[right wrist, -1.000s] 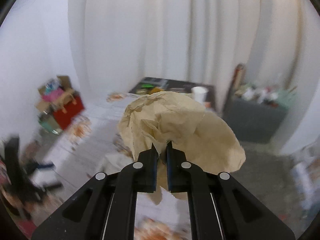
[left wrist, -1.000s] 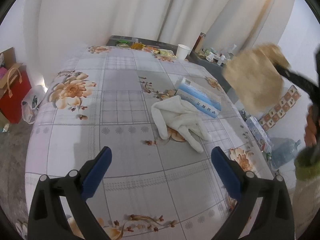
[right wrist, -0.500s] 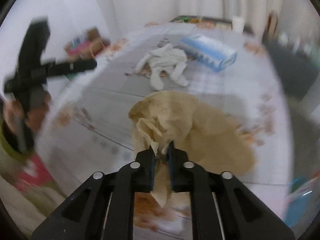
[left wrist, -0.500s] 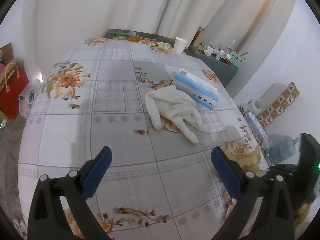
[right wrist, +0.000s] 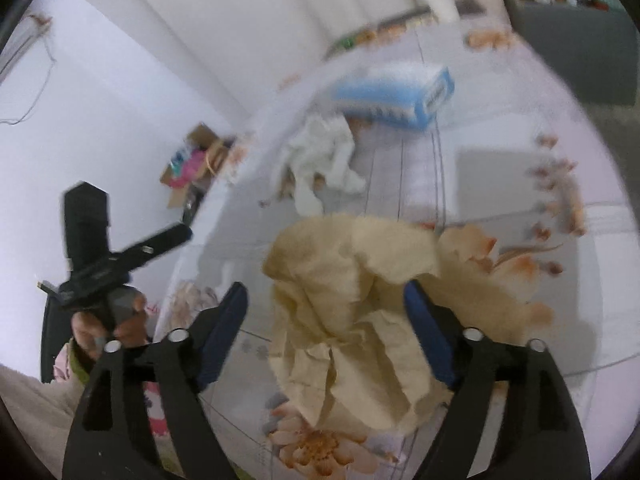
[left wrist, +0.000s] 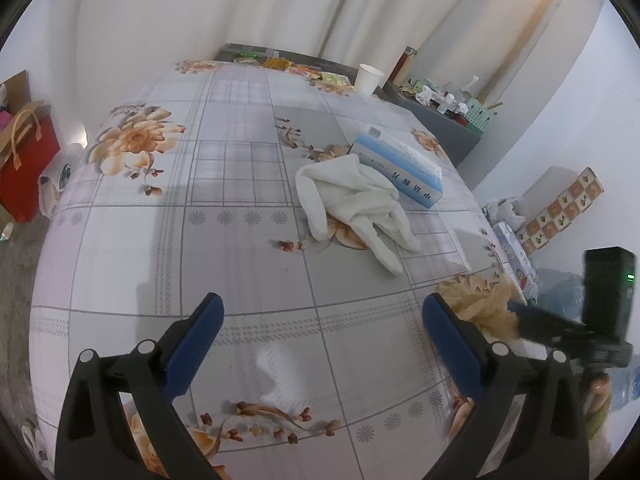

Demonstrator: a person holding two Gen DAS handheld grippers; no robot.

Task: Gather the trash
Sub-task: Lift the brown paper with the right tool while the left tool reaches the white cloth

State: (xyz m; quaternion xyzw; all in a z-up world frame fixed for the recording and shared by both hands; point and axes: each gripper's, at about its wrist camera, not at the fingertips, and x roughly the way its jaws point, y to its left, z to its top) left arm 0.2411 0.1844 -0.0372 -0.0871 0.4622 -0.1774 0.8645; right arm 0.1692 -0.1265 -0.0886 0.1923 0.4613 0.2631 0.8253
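A crumpled brown paper lies on the flowered tablecloth near the table's right front edge. It sits between the fingers of my right gripper, whose jaws are opening; the blue pads stand wide and do not press on it. From the left wrist view the same paper shows just right of my left gripper, which hovers open over bare cloth with nothing between its fingers. A white cloth lies bunched at mid-table.
A blue tissue box rests just behind the white cloth. A paper cup stands at the far edge beside a grey cabinet with clutter. A red bag sits on the floor at left.
My right gripper came down from mid-air to the table with the brown paper and its jaws spread apart, letting the paper go. My left gripper stayed put and open.
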